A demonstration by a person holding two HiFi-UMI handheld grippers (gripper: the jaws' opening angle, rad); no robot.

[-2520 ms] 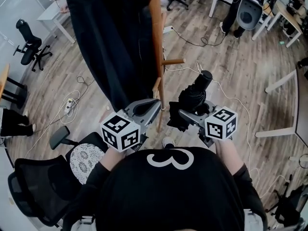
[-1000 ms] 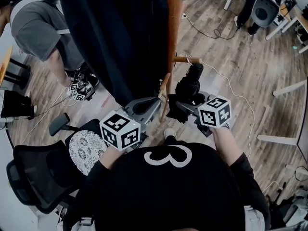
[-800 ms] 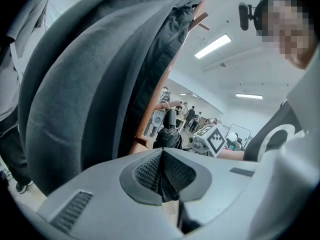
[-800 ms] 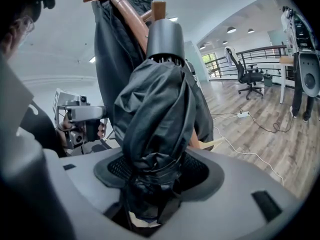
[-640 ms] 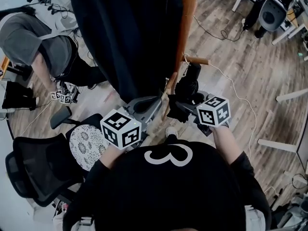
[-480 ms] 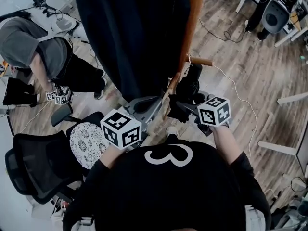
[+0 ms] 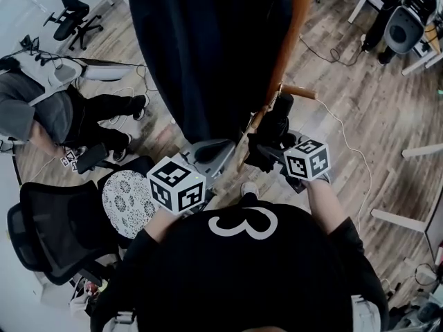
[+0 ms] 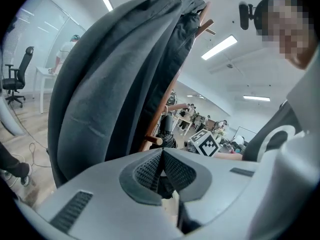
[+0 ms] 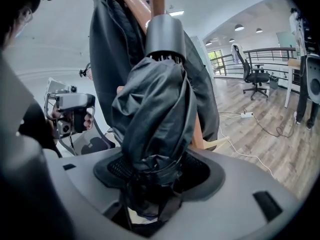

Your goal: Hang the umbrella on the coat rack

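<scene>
Wood-plank floor surrounds coat rack bearing dark coat. Folded umbrella is clamped in right tool, near a rack peg; left tool has jaws together, empty.

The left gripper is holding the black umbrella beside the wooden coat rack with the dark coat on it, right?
Not the left one. The right gripper is holding the black umbrella beside the wooden coat rack with the dark coat on it; the right gripper view shows its jaws shut on the fabric.
</scene>
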